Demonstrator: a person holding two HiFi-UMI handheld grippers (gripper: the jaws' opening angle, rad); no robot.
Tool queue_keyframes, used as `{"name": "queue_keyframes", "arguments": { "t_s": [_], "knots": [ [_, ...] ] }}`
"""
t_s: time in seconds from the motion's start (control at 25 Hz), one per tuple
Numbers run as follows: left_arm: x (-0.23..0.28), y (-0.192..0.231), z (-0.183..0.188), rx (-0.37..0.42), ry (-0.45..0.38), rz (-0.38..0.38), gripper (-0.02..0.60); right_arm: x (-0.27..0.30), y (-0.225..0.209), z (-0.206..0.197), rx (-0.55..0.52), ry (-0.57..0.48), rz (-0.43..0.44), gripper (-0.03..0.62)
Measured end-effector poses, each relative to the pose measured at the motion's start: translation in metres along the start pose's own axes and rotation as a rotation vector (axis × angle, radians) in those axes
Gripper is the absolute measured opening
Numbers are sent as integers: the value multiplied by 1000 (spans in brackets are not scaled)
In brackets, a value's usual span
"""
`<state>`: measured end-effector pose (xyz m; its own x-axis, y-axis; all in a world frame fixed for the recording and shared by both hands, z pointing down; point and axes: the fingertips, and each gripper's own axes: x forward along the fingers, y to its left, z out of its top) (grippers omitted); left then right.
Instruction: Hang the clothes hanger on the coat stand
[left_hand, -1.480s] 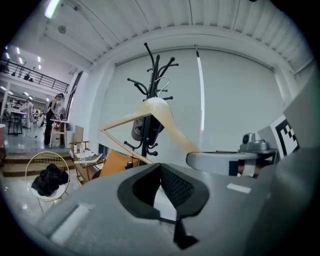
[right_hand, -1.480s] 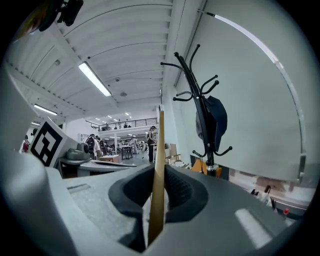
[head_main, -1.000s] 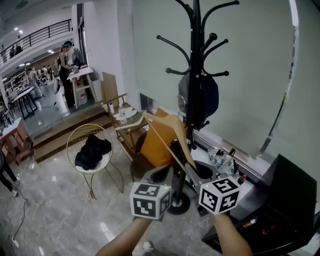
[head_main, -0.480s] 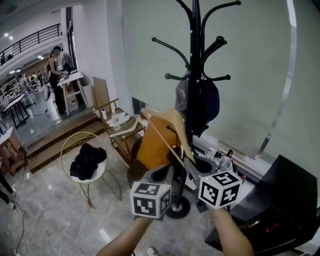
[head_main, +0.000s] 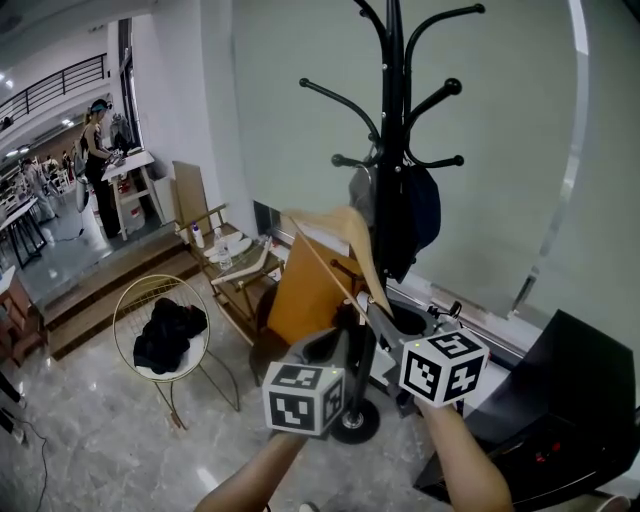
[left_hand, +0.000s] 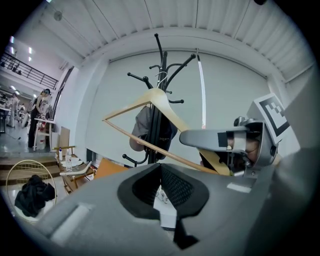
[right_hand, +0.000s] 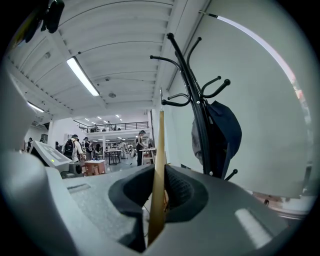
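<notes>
The black coat stand (head_main: 392, 150) rises in the middle of the head view, with a dark cap (head_main: 412, 215) hung on a lower hook. A wooden clothes hanger (head_main: 335, 255) tilts up in front of it, below the hooks and not touching them. My right gripper (head_main: 385, 325) is shut on one end of the hanger; the wood runs edge-on between its jaws (right_hand: 159, 192). My left gripper (head_main: 335, 345) sits just left of it, slightly open with nothing between its jaws (left_hand: 162, 192). The left gripper view shows the hanger (left_hand: 150, 100) in front of the stand (left_hand: 161, 90).
A gold wire chair (head_main: 165, 335) with black clothing stands at the left. A wooden chair with an orange board (head_main: 300, 290) is beside the stand's base. A black case (head_main: 565, 400) sits low right. A person (head_main: 98, 150) works far back left, beyond some steps.
The hanger has crept slightly up and toward the stand in my right gripper. The view has shifted a little; both grippers keep their places side by side.
</notes>
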<state>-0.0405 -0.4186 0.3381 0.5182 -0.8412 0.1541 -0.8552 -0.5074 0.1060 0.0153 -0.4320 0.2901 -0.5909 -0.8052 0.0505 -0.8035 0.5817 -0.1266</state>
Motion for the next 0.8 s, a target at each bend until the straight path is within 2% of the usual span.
{"name": "queue_keyframes", "arguments": {
  "t_s": [0.8],
  "knots": [
    [20,22,21,21,-29,-40,5,39,-20,20,1,-10,-62,54]
  ]
}}
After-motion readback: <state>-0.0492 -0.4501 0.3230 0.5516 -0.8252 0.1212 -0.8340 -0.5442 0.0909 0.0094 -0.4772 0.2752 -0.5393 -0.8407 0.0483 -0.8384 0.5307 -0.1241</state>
